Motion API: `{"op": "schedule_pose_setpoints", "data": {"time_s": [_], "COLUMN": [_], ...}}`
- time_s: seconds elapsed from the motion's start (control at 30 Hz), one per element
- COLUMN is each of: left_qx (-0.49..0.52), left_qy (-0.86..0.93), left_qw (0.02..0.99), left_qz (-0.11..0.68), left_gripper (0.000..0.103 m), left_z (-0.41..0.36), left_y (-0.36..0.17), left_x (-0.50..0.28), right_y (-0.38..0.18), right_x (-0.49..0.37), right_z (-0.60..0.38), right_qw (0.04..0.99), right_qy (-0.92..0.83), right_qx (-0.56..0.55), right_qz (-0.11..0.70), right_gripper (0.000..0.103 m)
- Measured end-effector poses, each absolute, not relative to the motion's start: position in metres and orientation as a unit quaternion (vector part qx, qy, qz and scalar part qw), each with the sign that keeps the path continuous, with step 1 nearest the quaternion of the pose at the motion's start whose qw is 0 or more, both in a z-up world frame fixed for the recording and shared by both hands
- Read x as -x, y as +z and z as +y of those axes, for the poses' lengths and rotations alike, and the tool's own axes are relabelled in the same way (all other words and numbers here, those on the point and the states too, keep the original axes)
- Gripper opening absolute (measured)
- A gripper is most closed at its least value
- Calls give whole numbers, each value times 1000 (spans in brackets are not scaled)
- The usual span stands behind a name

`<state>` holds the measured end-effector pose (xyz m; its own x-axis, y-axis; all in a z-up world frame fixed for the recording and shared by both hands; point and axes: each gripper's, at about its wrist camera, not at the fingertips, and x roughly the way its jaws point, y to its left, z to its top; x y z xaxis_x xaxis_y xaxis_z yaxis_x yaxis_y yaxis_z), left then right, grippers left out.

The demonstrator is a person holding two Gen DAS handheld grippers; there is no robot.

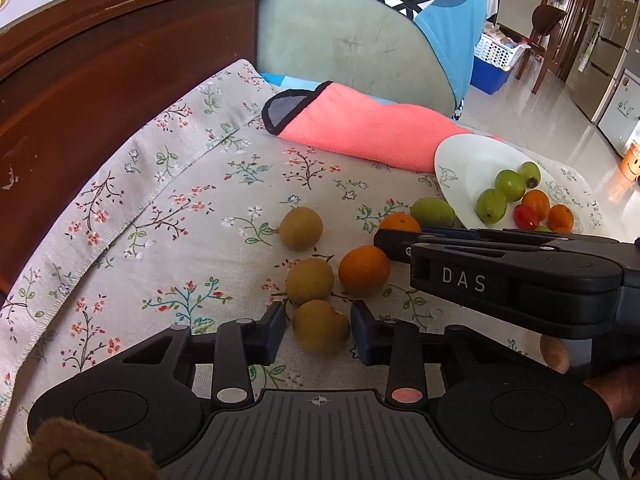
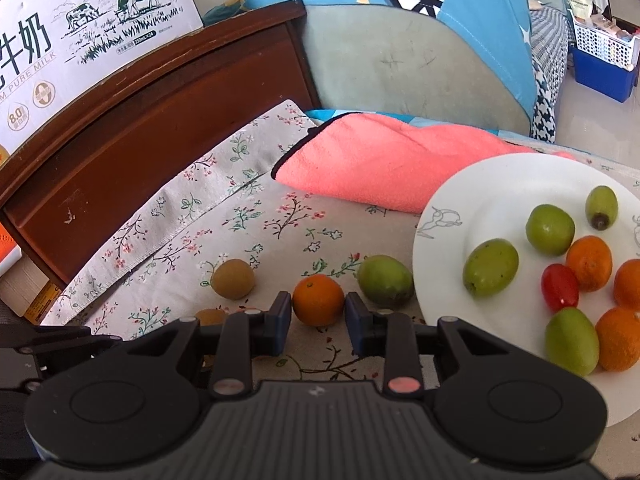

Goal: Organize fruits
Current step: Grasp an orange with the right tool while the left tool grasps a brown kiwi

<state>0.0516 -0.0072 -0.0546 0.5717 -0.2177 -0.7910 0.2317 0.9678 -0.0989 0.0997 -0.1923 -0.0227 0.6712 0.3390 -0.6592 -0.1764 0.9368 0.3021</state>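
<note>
My left gripper [image 1: 318, 326] is open, its fingers on either side of a brown longan [image 1: 320, 326] lying on the floral cloth. Two more longans [image 1: 309, 281] [image 1: 300, 228] and an orange [image 1: 364, 270] lie just beyond. My right gripper [image 2: 318, 316] is open around a small orange [image 2: 318, 300] on the cloth; it also shows in the left wrist view [image 1: 400, 246]. A green jujube [image 2: 385, 280] lies beside the white plate [image 2: 472, 184], which holds several green jujubes, oranges and a red tomato [image 2: 560, 287].
A pink towel [image 2: 384, 164] lies behind the fruit. A dark wooden board [image 2: 120, 136] borders the cloth on the left, with a milk carton [image 2: 80, 20] above it. A cushioned seat [image 2: 400, 64] stands at the back.
</note>
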Motion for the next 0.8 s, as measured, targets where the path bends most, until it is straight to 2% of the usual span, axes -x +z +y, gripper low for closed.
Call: {"op": "schedule_pose_setpoints", "data": {"time_s": [0.8], "left_qx": [-6], "left_qy": [-122], "left_qw": [895], "left_qz": [429], "left_gripper": [27], "left_z": [-15], "left_y": [-37], "left_x": [-44], "right_y": [-1], "right_x": [-81], "right_z": [-210], "right_qw": [912], "right_qy": [151], "right_qx": [-114], "right_qz": [365], "right_gripper": [28]}}
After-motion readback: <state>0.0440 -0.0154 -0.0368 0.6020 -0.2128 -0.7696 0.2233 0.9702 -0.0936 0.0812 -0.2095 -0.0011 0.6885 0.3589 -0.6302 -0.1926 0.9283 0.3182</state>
